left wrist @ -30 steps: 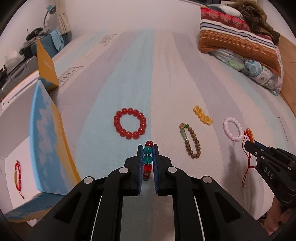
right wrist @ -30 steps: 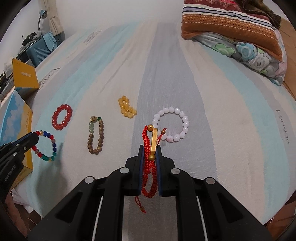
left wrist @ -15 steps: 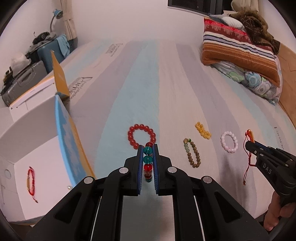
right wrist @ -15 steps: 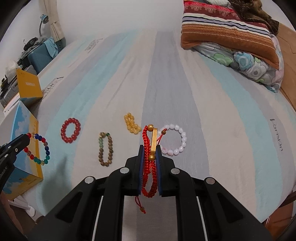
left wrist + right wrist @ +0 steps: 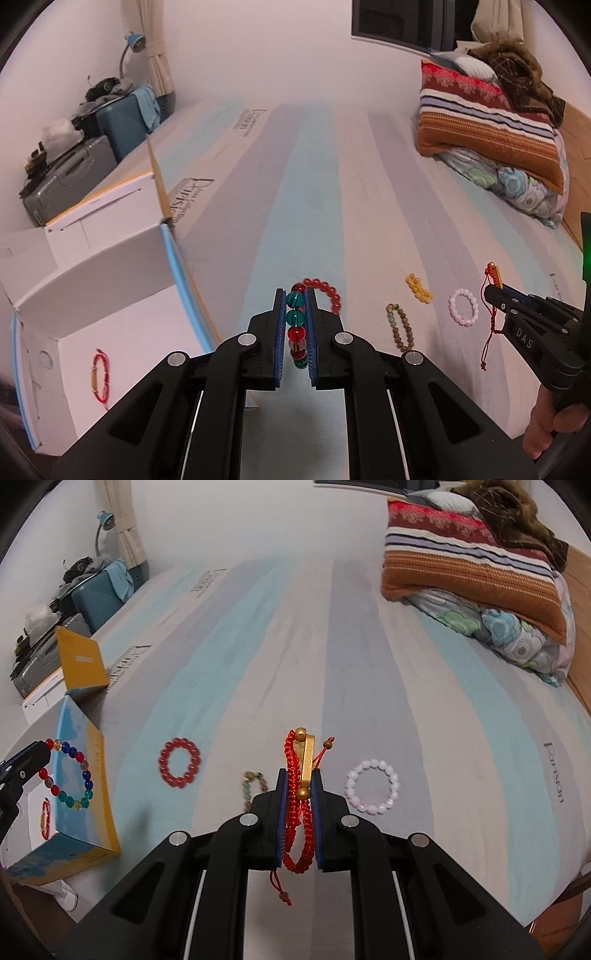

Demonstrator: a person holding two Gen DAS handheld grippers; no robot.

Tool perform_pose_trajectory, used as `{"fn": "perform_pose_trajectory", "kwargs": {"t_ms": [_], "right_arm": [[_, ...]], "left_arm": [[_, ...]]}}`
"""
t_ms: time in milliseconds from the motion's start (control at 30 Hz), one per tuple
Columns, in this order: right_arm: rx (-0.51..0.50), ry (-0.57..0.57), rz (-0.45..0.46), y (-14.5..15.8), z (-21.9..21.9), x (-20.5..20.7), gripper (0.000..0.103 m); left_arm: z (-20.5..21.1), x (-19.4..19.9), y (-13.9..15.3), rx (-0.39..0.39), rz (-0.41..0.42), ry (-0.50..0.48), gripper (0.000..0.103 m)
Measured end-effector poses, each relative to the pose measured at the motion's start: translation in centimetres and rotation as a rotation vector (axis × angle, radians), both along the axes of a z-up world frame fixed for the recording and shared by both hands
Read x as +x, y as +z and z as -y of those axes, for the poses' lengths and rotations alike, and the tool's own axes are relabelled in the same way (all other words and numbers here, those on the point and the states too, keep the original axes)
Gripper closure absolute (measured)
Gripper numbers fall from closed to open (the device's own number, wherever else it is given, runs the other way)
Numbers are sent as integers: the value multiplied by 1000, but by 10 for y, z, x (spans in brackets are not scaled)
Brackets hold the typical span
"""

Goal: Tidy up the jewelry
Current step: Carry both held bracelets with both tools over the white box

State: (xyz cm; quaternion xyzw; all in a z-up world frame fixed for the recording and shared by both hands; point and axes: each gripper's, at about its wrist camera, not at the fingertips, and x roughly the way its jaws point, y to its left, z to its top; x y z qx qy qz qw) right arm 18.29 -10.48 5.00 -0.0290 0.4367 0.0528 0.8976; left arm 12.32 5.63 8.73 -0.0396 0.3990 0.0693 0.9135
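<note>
Striped bedspread (image 5: 314,192), left claw (image 5: 295,325) pinching multicolor bead bracelet (image 5: 296,332), right claw (image 5: 299,812) pinching red cord bracelet (image 5: 295,812).

The bed sheet (image 5: 369,635) had long stripes of pale blue, grey and cream. The cardboard box (image 5: 83,786) was white inside, sky-blue with clouds and yellow outside. The round bead bracelet (image 5: 180,762) on the sheet was plain red, the one beside the braided cord was pinkish white (image 5: 373,786), and a long one was brown with green beads (image 5: 400,326). A small cluster of beads (image 5: 418,288) was amber yellow. The folded blanket (image 5: 465,550) carried orange, red, white and dark stripes.
</note>
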Motion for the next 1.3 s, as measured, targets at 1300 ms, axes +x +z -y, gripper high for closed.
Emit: {"fn": "perform_pose_trajectory", "kwargs": {"t_ms": [1300], "right_arm": [[4,471,29,15,-277,-52,92]], "left_arm": [[-222,-98,-9,12,-74,364,94]]}}
